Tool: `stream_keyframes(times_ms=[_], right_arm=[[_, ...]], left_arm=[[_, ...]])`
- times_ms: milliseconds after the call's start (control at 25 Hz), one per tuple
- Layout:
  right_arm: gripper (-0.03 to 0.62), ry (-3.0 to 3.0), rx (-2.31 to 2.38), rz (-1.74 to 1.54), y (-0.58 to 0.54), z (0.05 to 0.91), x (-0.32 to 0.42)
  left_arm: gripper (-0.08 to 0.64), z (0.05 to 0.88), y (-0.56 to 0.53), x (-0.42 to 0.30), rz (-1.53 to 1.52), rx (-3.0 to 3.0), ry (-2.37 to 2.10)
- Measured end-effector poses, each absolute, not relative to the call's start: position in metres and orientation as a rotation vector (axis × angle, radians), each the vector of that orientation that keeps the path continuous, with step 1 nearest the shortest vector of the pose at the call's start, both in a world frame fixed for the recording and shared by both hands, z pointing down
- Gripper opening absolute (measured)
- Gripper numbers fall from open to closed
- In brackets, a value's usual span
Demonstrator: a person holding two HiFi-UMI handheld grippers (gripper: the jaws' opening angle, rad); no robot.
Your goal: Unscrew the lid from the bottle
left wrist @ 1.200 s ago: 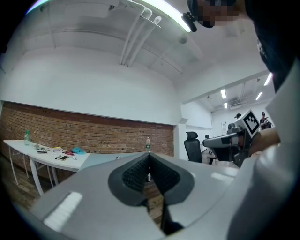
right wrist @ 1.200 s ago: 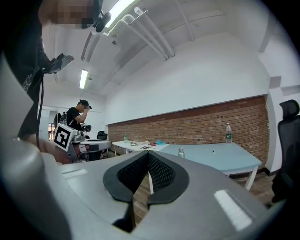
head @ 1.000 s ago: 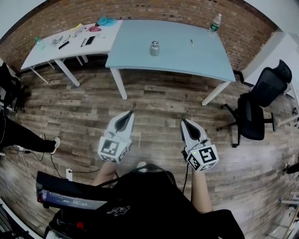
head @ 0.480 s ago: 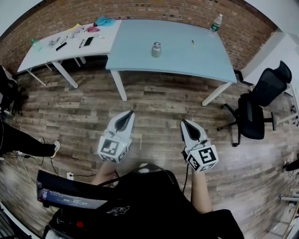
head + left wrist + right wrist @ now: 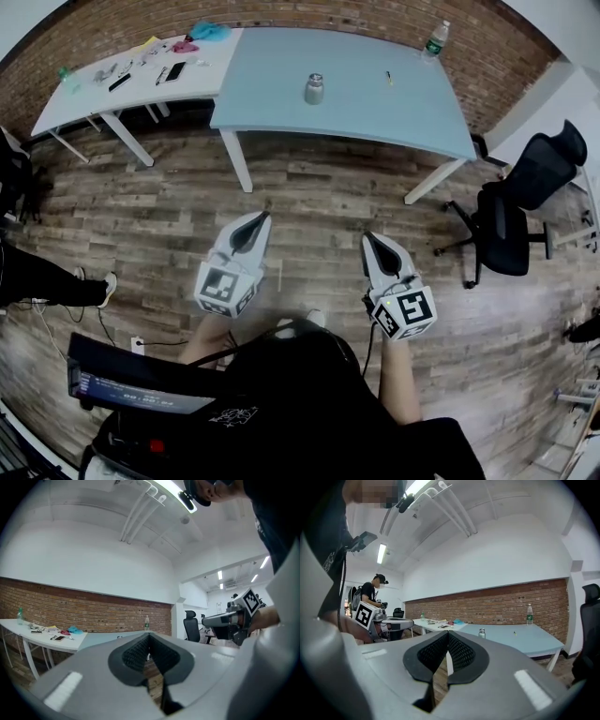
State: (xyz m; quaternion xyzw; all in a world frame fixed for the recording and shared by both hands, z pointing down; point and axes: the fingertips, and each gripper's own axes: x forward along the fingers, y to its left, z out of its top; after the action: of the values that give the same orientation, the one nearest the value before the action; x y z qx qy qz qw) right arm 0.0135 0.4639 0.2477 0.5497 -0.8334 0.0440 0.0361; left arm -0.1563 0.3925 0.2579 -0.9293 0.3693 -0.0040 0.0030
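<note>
A small silver bottle (image 5: 314, 89) with a lid stands near the middle of the pale blue table (image 5: 375, 103), far ahead of me; it also shows as a small silver bottle (image 5: 482, 633) in the right gripper view. My left gripper (image 5: 255, 223) and right gripper (image 5: 371, 244) are held level over the wooden floor, well short of the table, both shut with nothing between the jaws. The left gripper's tips (image 5: 149, 637) and the right gripper's tips (image 5: 448, 634) meet. The left gripper's own jaws hide the silver bottle in its view.
A clear plastic water bottle (image 5: 434, 42) stands at the blue table's far right corner and a pen (image 5: 389, 78) lies near it. A white table (image 5: 122, 80) with small items adjoins at left. A black office chair (image 5: 520, 211) stands at right. A person's leg (image 5: 56, 281) is at left.
The head view has shifted slightly, so the tables sit a little higher in the picture. Both grippers stay shut and in much the same place.
</note>
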Motion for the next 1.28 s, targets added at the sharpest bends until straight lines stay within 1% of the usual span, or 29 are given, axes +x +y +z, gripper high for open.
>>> stream_keyframes(times_ms=[360, 1280], right_arm=[[0.002, -2.594, 1.620, 0.162, 0.424, 0.242, 0.016], [0.002, -2.657, 1.537, 0.228, 0.378, 0.257, 0.061]], left_arm=[[0.000, 0.254, 0.361, -0.155, -0.016, -2.916, 1.233], [0.000, 0.261, 0.329, -0.107, -0.102, -2.888, 1.295]])
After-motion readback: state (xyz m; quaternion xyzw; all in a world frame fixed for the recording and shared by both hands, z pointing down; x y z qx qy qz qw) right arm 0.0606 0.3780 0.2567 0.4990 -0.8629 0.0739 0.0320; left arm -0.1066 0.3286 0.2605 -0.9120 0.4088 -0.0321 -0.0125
